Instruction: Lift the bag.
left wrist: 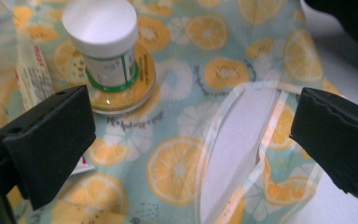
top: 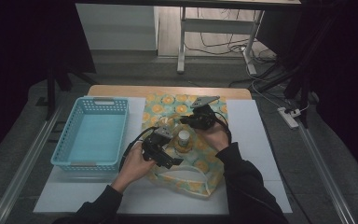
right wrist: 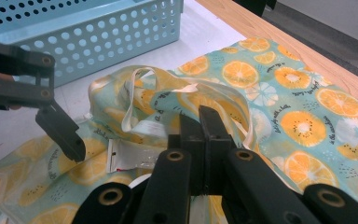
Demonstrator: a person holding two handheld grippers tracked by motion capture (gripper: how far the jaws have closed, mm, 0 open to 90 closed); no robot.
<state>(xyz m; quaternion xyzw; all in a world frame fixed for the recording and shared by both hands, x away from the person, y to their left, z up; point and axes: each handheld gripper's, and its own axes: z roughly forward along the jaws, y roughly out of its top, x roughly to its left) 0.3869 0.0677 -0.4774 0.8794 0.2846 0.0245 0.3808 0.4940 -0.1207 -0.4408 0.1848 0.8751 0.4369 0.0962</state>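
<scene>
In the middle of the table [top: 261, 154] lies the lemon-print tote bag [top: 200, 161], spread flat over a white sheet, and both hands are working right above it. The left gripper [top: 162, 148] hangs over the near part of the bag, jaws spread wide with nothing between them; its own camera looks down between the two black pads at fabric and one pale handle loop [left wrist: 242, 135]. Just beyond the left pad stands a small jar [left wrist: 109, 56] with a white lid, green-banded label, upright on the cloth (from above it sits between the two grippers [top: 183, 139]). Beside the jar on its left lies a flat white packet [left wrist: 32, 74] with red print, partly tucked against the fabric.

Over to the right gripper [top: 196, 118], at the far side of the jar: its jaws are pressed together, and its own view shows them closed with bunched bag fabric and a handle strap [right wrist: 140, 93] just ahead of the tips, though whether any cloth is pinched I cannot tell. The other gripper's open pad reaches in from the left of that view.

Far left on the table sits a light blue perforated basket [top: 70, 140], well apart from the bag.
</scene>
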